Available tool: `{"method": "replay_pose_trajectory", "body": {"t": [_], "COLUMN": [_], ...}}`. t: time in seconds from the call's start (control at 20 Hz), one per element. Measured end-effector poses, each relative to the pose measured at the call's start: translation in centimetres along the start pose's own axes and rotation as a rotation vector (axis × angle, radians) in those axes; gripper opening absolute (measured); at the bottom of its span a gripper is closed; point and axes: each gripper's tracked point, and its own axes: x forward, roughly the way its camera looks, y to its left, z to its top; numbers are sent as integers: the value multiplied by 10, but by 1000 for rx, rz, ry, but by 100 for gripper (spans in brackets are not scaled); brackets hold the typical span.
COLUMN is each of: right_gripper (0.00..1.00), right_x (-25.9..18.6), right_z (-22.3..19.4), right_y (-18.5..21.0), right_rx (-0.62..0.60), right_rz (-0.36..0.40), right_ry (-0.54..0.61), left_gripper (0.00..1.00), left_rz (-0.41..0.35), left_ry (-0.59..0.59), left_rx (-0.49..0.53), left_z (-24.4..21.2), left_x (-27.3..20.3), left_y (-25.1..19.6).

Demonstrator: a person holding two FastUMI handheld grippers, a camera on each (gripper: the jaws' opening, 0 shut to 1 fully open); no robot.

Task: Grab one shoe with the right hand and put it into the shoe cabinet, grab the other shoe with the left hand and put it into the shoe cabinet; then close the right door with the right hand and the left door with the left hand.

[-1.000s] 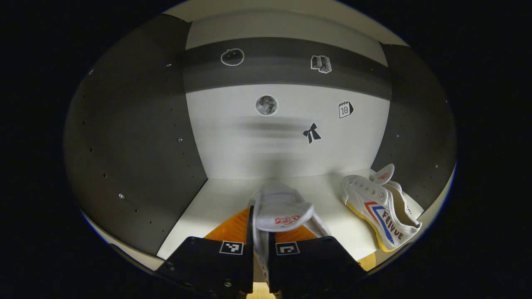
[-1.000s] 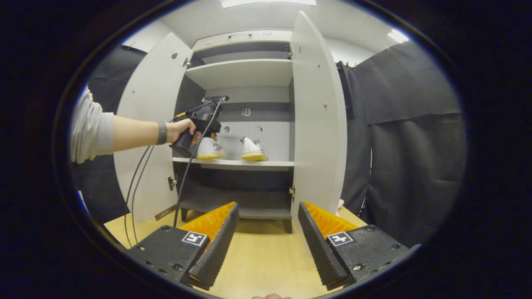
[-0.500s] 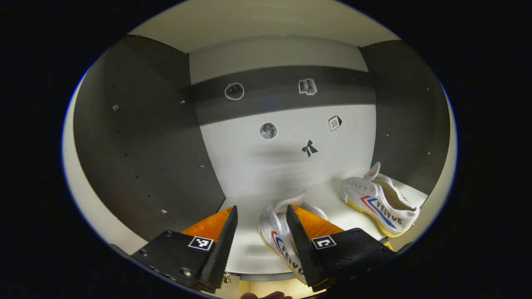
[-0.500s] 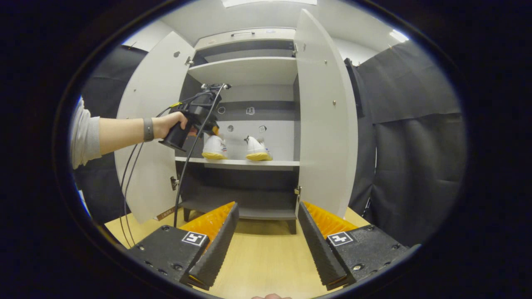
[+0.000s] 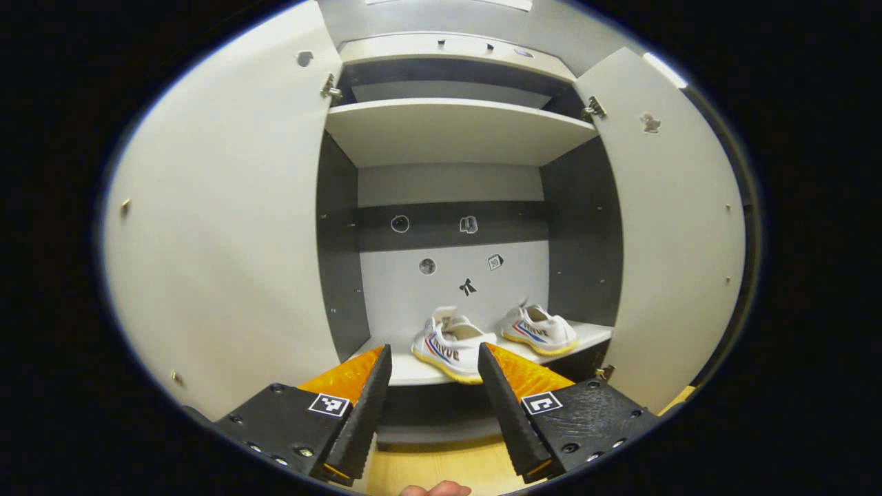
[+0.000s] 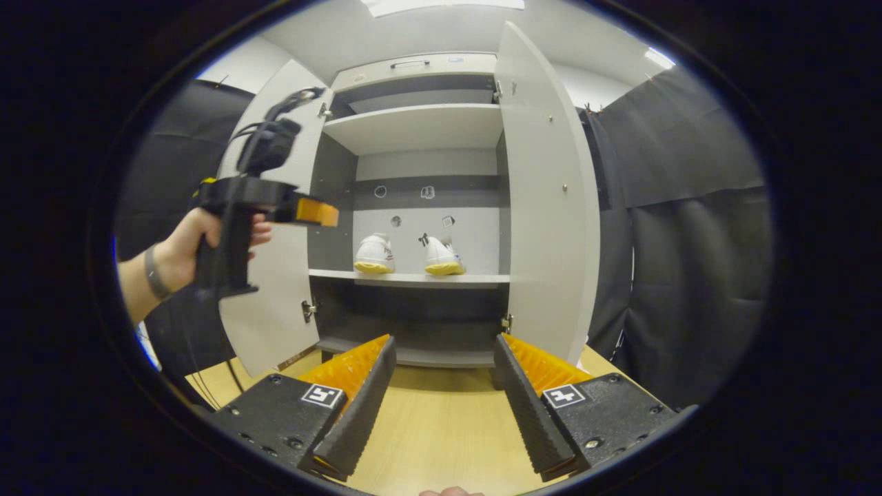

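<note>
Resting white canvas shoes (image 5: 451, 342) on flat shelf (image 5: 406, 368)

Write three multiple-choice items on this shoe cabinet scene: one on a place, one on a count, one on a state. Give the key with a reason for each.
1. Where do the shoes sit?
A. on the top shelf
B. on the middle shelf
C. on the floor

2. How many shoes are in the cabinet?
A. one
B. two
C. three

3. How do the cabinet doors stand?
A. both open
B. both shut
C. one shut

Key: 1 B, the left shoe and right shoe rest on the middle shelf. 2 B, one pair stands side by side. 3 A, the left door and right door both swing outward.
</note>
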Motion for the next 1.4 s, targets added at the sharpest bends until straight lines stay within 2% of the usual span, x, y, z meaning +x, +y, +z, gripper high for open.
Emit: {"method": "replay_pose_trajectory", "body": {"t": [0.1, 0.2, 0.4, 0.55, 0.8, 0.95, 1.15, 1.4], "right_gripper": [90, 91, 90, 90, 93, 98, 100, 100], "right_x": [-8, -15, -30, -42, -65, -69, -63, -30], "right_z": [2, 3, 5, 0, 3, 18, 46, 92], "right_y": [2, 4, 9, 11, -13, -48, -128, -216], "right_rx": [-5, -3, 5, 9, -29, -7, -8, 58], "right_rz": [5, 8, 17, 21, -50, -111, -247, -349], "right_ry": [0, -2, -9, 8, -7, -10, -29, -57], "left_gripper": [76, 77, 79, 86, 87, 87, 87, 87], "left_rz": [20, 23, 2, 38, 51, 56, 65, 41], "left_ry": [-15, 18, 25, 15, 28, 36, 33, 37], "left_rx": [-14, -36, -73, -42, -52, -48, -37, -19], "left_z": [-19, -44, -76, -90, -110, -112, -112, -113], "left_x": [-36, -72, -122, -156, -192, -199, -199, -196], "left_y": [0, -6, -21, -25, -35, -30, -24, -28]}}
